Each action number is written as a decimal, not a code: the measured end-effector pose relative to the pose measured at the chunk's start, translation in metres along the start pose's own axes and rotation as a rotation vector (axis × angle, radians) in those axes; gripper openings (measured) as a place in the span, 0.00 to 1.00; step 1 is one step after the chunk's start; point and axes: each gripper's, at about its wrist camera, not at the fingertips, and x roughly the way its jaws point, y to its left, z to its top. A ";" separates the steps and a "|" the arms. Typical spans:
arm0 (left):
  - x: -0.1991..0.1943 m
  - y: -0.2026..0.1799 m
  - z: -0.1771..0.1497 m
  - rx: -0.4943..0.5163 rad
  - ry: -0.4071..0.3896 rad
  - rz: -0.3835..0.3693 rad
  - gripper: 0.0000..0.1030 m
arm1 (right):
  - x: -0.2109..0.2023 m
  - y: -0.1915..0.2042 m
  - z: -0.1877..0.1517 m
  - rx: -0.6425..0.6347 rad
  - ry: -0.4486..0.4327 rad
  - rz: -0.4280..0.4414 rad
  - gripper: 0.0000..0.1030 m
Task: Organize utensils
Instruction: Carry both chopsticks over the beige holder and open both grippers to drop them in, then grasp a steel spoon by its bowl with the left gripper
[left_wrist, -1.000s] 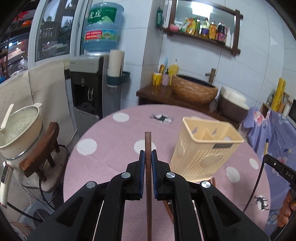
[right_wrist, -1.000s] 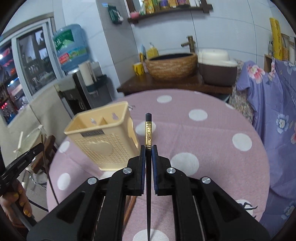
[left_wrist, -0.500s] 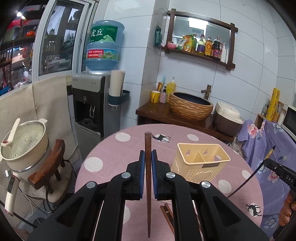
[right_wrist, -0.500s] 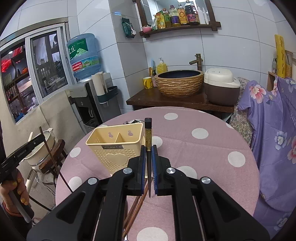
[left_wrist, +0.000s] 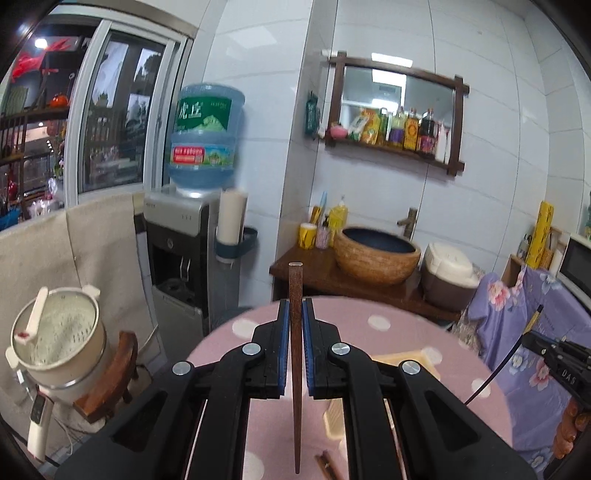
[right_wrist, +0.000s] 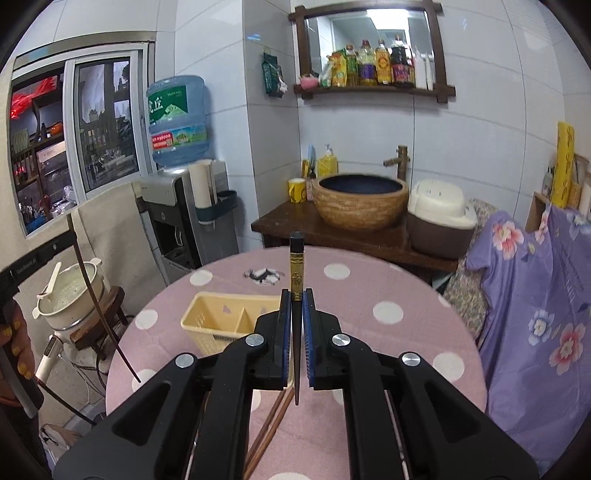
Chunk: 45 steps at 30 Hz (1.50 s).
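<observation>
Your right gripper (right_wrist: 294, 325) pinched a black chopstick (right_wrist: 296, 280) upright; the utensil basket (right_wrist: 229, 319) lay below-left of it.

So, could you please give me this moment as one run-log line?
left gripper: shut on brown wooden chopstick | right gripper: shut on black gold-banded chopstick | cream plastic basket: empty

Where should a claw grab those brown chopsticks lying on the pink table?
The brown wooden chopsticks lie flat on the pink polka-dot tablecloth. Probably best to come from above and pinch across the thin shafts near the middle, so they stay balanced.
</observation>
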 end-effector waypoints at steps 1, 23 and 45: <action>-0.002 -0.003 0.012 -0.009 -0.020 -0.009 0.08 | -0.003 0.002 0.012 -0.002 -0.016 -0.001 0.07; 0.106 -0.067 -0.026 -0.053 0.024 -0.023 0.08 | 0.101 0.024 0.001 0.075 0.074 0.023 0.07; 0.107 -0.057 -0.069 -0.032 0.111 -0.072 0.60 | 0.103 0.017 -0.034 0.087 0.065 0.025 0.43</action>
